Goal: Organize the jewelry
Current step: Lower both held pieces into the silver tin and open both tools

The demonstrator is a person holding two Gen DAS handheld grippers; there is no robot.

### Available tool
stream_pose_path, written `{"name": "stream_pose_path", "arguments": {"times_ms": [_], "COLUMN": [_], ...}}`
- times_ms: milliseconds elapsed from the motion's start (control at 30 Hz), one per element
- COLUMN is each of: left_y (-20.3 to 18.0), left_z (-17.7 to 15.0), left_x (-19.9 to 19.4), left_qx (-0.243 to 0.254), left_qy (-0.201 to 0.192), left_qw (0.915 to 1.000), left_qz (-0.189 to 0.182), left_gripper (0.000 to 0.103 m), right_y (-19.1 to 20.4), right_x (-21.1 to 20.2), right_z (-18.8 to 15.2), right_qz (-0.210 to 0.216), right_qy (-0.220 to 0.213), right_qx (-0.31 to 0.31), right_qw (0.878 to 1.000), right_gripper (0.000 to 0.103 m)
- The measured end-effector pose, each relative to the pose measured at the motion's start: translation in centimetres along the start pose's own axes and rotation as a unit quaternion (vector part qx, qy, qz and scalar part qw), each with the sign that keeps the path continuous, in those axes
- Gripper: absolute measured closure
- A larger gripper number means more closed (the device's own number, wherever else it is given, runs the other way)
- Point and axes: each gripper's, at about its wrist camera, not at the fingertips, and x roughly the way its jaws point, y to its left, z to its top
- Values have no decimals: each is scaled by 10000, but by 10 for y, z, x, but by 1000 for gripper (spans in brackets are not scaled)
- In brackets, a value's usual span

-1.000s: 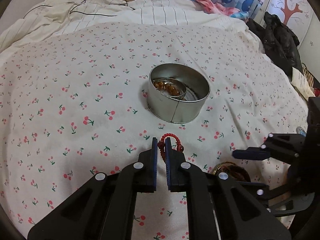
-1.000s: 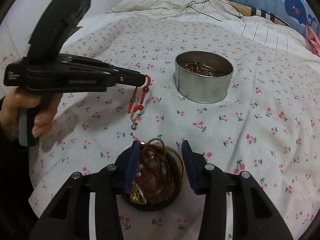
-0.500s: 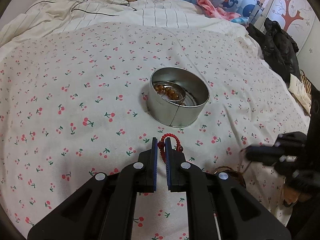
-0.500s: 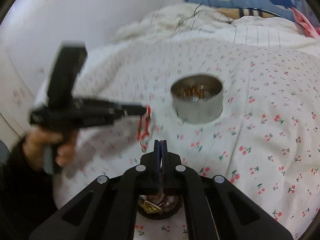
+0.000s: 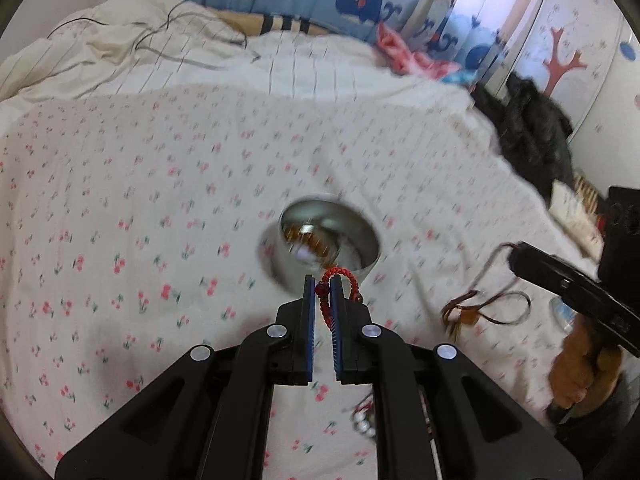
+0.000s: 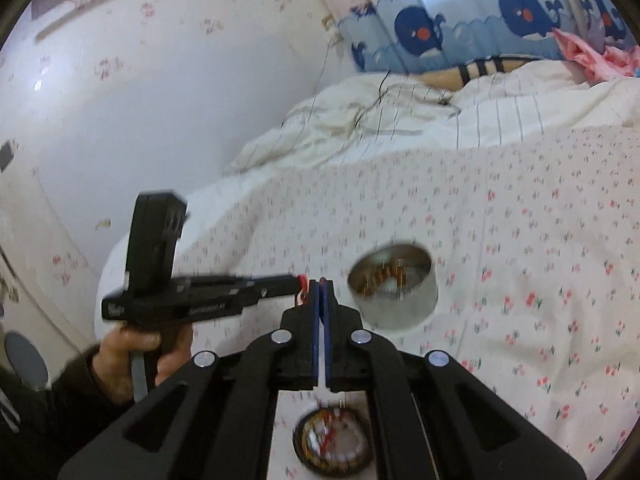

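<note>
My left gripper [image 5: 323, 282] is shut on a red braided cord bracelet [image 5: 338, 278] and holds it in the air just short of the round metal tin [image 5: 328, 242], which holds amber beads. My right gripper [image 6: 321, 282] is shut on a thin brown cord necklace; in the left wrist view that necklace [image 5: 486, 308] hangs from its tip above the bed. A dark round dish of jewelry [image 6: 332, 446] lies below the right gripper. The tin also shows in the right wrist view [image 6: 394, 296], blurred.
The cherry-print bedspread [image 5: 160, 208] covers the bed. A rumpled cream duvet with cables [image 5: 140, 52] lies at the back. Dark clothes [image 5: 532, 136] are piled at the right edge. A whale-print curtain [image 6: 460, 28] and a wall stand behind.
Both grippers have risen. The right gripper closed on the brown cord and lifted it out of the dish. The left gripper carried the red bracelet closer to the tin.
</note>
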Motion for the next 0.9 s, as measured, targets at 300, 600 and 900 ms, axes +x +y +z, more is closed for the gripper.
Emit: {"name": "stream_pose_path", "arguments": {"times_ms": [300,600,900], "left_y": [3,6,22], "left_z": [49,55,46], "left_x": [0,61,98], "left_qx": [-249,-373,-663], "left_qy": [-472,-198,522], "left_qw": [9983,9991,9963], "left_qz": [-245,-24,133], "left_gripper": [97,96,72], "right_y": [-7,-29,-37], "right_x": [21,54,73], "right_z": [42,53,53], "right_qz": [-77,-196,-280], "right_qy": [-351,-235,-118], "right_qx": [306,483,480], "right_qw": [9989,9984,9984], "right_gripper": [101,101,101]}}
